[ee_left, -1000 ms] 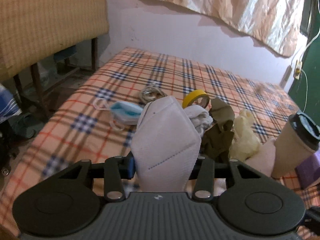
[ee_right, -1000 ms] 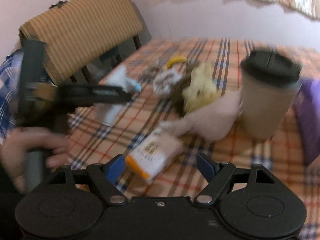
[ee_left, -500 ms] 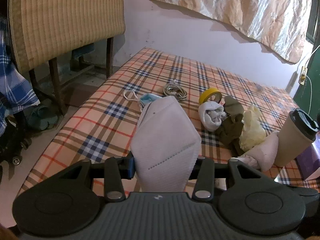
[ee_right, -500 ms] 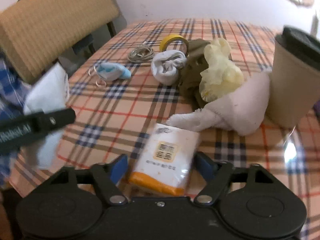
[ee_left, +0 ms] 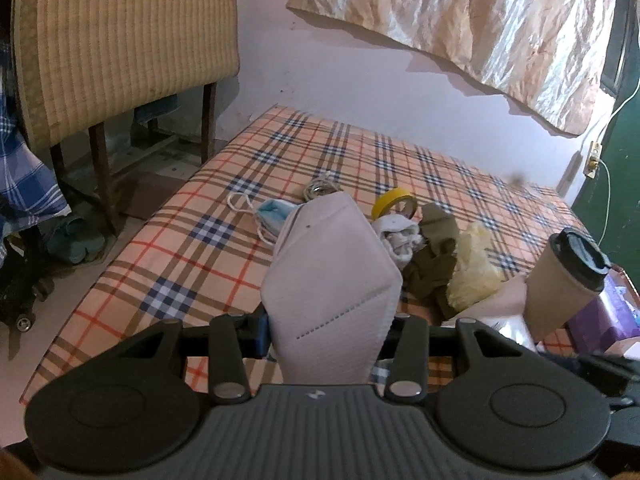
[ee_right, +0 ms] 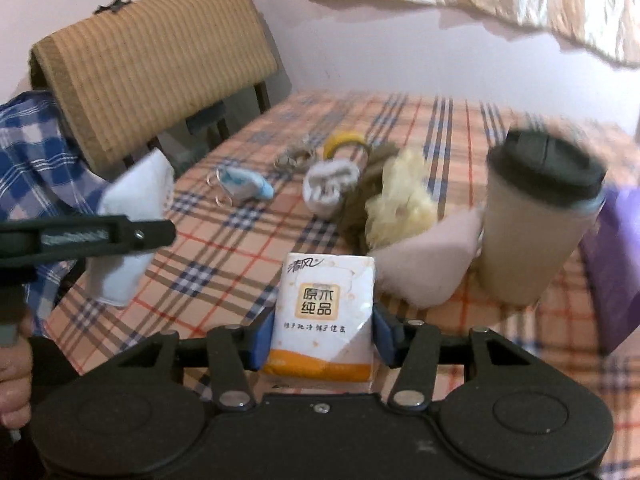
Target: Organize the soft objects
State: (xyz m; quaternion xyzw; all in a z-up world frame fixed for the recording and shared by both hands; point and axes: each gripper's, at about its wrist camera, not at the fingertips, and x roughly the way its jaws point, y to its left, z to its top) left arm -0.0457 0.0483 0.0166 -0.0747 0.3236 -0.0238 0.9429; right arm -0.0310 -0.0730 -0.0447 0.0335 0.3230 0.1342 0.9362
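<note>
Closing on the tissue pack, the right hand-held gripper should squeeze gently; left hand-held gripper clamps a white respirator mask.

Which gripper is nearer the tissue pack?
Right. The right gripper has the tissue pack between its closing jaws; the left gripper holds a white mask off to the side.

wall: pale pink | wall cloth: crinkled beige | door: green

Plaid bed, blue mask, tape roll, cup
</note>
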